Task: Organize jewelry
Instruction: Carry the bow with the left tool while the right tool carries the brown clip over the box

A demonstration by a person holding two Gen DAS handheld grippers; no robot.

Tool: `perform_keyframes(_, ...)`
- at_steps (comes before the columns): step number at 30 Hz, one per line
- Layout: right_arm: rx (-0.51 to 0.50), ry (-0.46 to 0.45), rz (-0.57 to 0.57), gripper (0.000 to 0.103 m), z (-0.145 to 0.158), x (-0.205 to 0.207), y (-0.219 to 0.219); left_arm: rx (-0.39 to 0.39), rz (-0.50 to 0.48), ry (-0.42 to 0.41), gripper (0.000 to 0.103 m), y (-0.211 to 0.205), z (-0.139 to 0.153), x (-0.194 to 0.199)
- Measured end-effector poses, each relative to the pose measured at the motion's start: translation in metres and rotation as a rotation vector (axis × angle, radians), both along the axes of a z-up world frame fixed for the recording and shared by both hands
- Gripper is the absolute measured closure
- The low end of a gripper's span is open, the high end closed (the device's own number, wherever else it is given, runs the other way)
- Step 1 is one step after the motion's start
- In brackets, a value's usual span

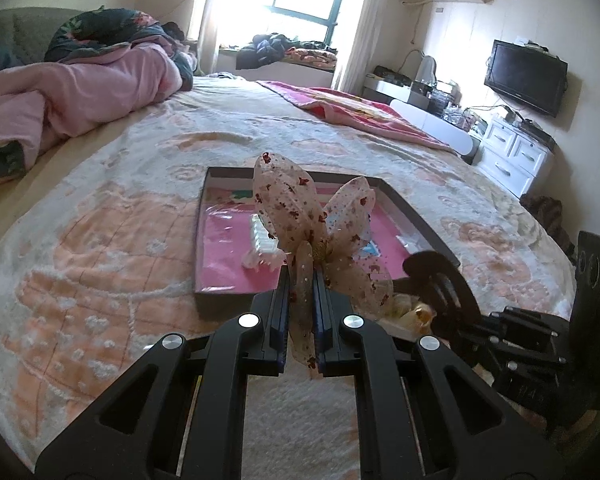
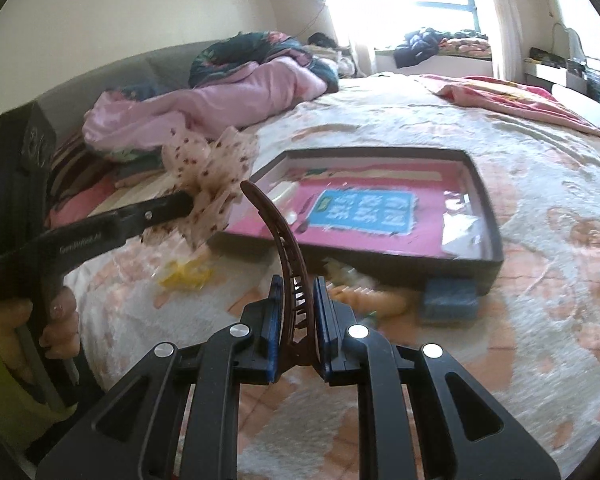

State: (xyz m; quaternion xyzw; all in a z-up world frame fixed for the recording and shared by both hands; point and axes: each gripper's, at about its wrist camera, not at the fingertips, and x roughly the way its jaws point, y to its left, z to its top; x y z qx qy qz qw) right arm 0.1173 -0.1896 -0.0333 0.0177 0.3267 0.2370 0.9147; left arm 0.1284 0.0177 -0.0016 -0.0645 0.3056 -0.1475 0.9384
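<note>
Bow (image 1: 300,216): clamped in my left claw (image 1: 303,280).
Comb-clip (image 2: 284,248): pinched in my right claw (image 2: 296,300).
Tray (image 2: 488,200): ahead; I lower both gently, apart.

Hand-held tools: black body, blue pads, silver pivot screws.

Each tool, the left tool (image 1: 302,276) and the right tool (image 2: 296,286), has two black angular link arms with triangular cut-outs, four round silver screw heads (image 1: 249,321) at the pivots, and flat fingers faced with blue pads (image 2: 275,300). The side of the left tool carries pale lettering (image 2: 80,249) and one small silver screw. The rear housing (image 1: 596,276) is a black block with three round recesses. The hand (image 2: 58,320) on the grip shows patterned nail polish and a yellow-green sleeve (image 2: 0,364).
</note>
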Motion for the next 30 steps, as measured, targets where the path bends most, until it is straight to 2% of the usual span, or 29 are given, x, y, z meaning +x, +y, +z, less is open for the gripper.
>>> perform_keyframes(18, -0.003, -0.048, -0.142, 0.088, 0.021, 0.037, -0.046, 0.050, -0.098, -0.012, 0.098, -0.057, 0.003, 0.041)
perform_keyframes(30, -0.025, -0.051, -0.208, 0.088, 0.026, 0.075, -0.065, 0.057, -0.095, 0.020, 0.098, -0.070, -0.008, 0.075)
